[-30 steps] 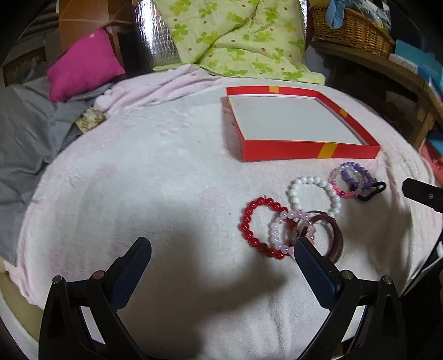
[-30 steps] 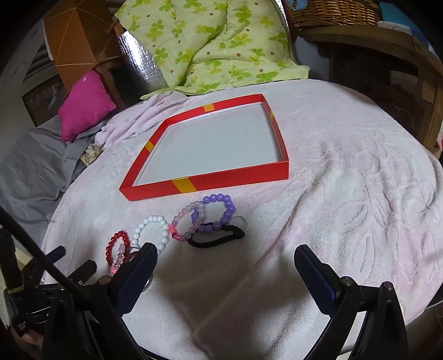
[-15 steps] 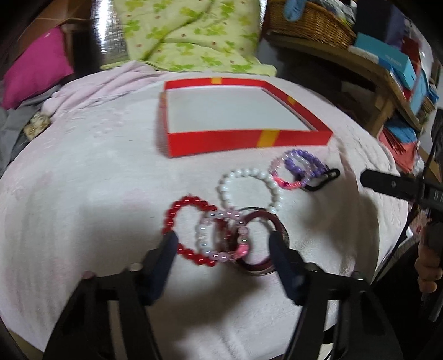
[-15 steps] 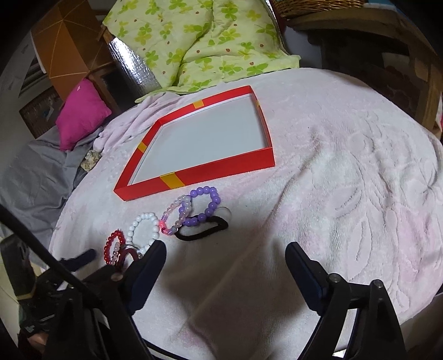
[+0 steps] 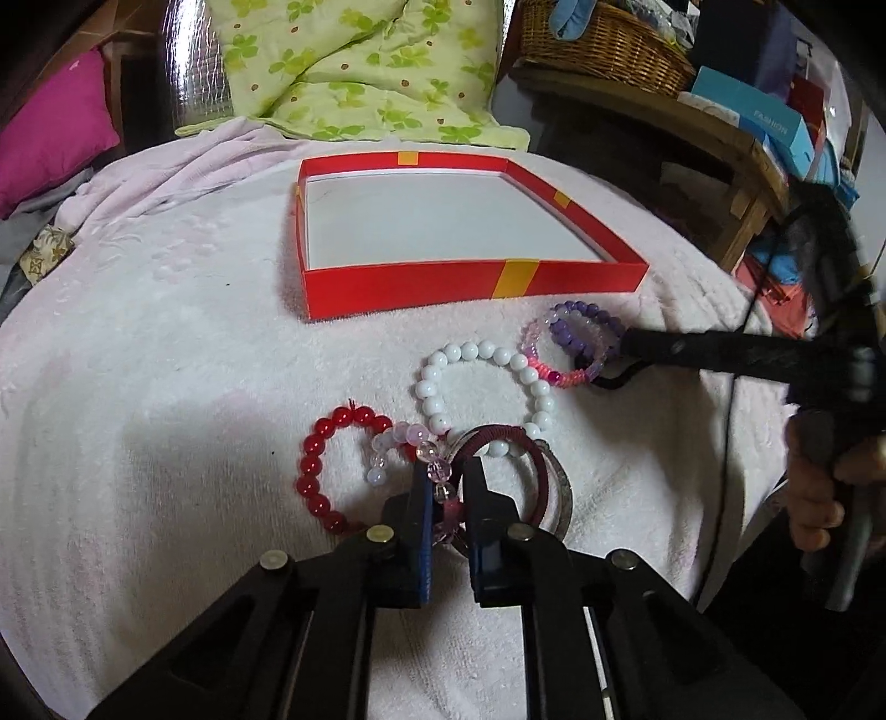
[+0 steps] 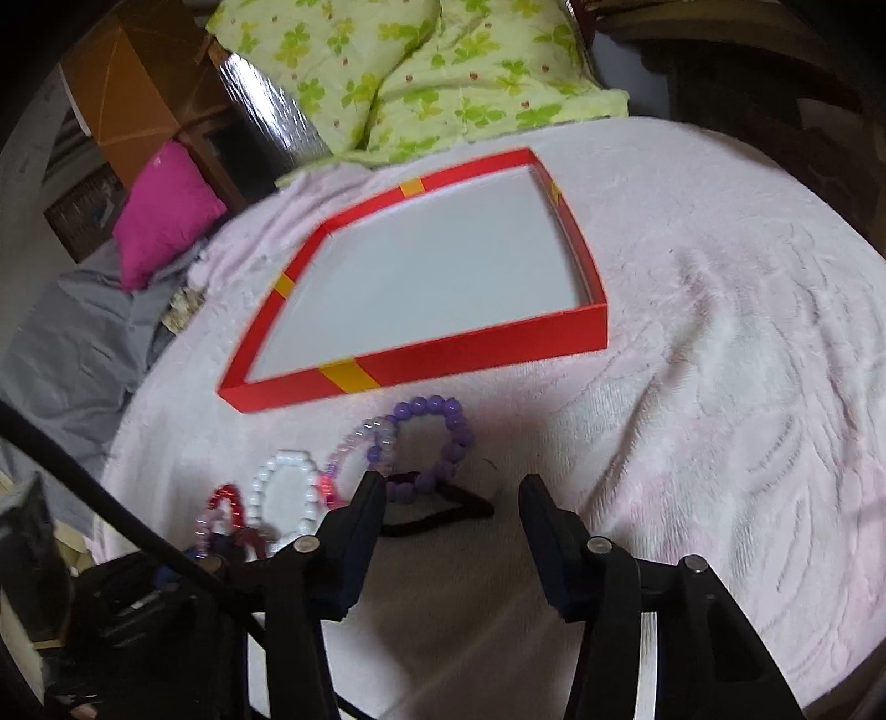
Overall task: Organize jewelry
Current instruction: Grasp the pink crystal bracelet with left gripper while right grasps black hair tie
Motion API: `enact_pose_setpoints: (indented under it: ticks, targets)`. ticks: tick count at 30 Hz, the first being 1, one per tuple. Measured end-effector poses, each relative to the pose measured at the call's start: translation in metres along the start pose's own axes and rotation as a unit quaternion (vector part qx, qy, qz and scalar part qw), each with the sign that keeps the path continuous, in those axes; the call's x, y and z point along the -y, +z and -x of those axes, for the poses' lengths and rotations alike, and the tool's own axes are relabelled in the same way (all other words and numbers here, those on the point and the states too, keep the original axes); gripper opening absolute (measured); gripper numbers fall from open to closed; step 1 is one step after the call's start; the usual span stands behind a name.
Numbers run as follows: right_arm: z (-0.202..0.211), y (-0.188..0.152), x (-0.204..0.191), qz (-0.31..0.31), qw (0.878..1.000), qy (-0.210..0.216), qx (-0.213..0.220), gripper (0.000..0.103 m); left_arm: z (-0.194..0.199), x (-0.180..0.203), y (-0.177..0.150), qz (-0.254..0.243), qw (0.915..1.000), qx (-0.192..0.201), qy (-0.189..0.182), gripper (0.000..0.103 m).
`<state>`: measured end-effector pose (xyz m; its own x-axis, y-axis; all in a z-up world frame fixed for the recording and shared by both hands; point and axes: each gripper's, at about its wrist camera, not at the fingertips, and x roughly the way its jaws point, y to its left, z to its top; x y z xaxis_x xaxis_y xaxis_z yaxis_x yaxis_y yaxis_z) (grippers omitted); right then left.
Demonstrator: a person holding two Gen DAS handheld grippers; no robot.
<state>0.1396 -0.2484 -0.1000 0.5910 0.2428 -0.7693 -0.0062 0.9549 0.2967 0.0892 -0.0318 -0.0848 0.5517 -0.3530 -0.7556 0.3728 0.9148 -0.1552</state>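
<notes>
A shallow red tray [image 5: 421,288] with a white floor lies on the pink towel; it also shows in the right wrist view [image 6: 476,346]. In front of it lie a red bead bracelet [image 5: 313,476], a white bead bracelet [image 5: 476,354], a dark red bangle [image 5: 545,471], a purple bead bracelet [image 5: 581,327] and a black hair tie [image 6: 443,512]. My left gripper [image 5: 446,487] is shut on the pale pink bead bracelet [image 5: 412,437], low on the towel. My right gripper [image 6: 451,493] is open above the hair tie and the purple bracelet [image 6: 437,437].
A green flowered quilt [image 5: 354,66] and a magenta pillow [image 5: 50,133] lie behind the tray. A wooden shelf with a wicker basket [image 5: 603,39] and boxes stands at the right. Grey cloth [image 6: 66,343] lies to the left.
My left gripper has moved forward to the bracelets and shut on the pale pink one. My right gripper has come closer to the hair tie and its fingers have narrowed.
</notes>
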Motion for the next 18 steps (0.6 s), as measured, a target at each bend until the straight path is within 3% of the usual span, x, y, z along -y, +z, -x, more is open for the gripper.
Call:
enact_pose_setpoints:
  ticks: [2, 6, 13, 18]
  targets:
    - [-0.004, 0.001, 0.0, 0.011, 1.0, -0.004, -0.005, 0.021, 0.003, -0.001, 0.001, 0.004, 0.9999, 0.006, -0.009, 0.011]
    - [0.006, -0.002, -0.005, 0.038, 0.999, -0.014, 0.015, 0.006, 0.01, -0.003, 0.004, 0.002, 0.9995, 0.021, -0.025, 0.011]
    - [0.033, -0.005, 0.011, 0.021, 0.999, 0.0, 0.049, 0.006, 0.021, -0.01, 0.009, 0.005, 0.9982, 0.047, -0.037, 0.011]
    - [0.048, 0.002, 0.026, -0.02, 0.996, 0.037, 0.081, 0.006, 0.027, -0.011, 0.018, 0.009, 0.9962, 0.065, -0.056, 0.011]
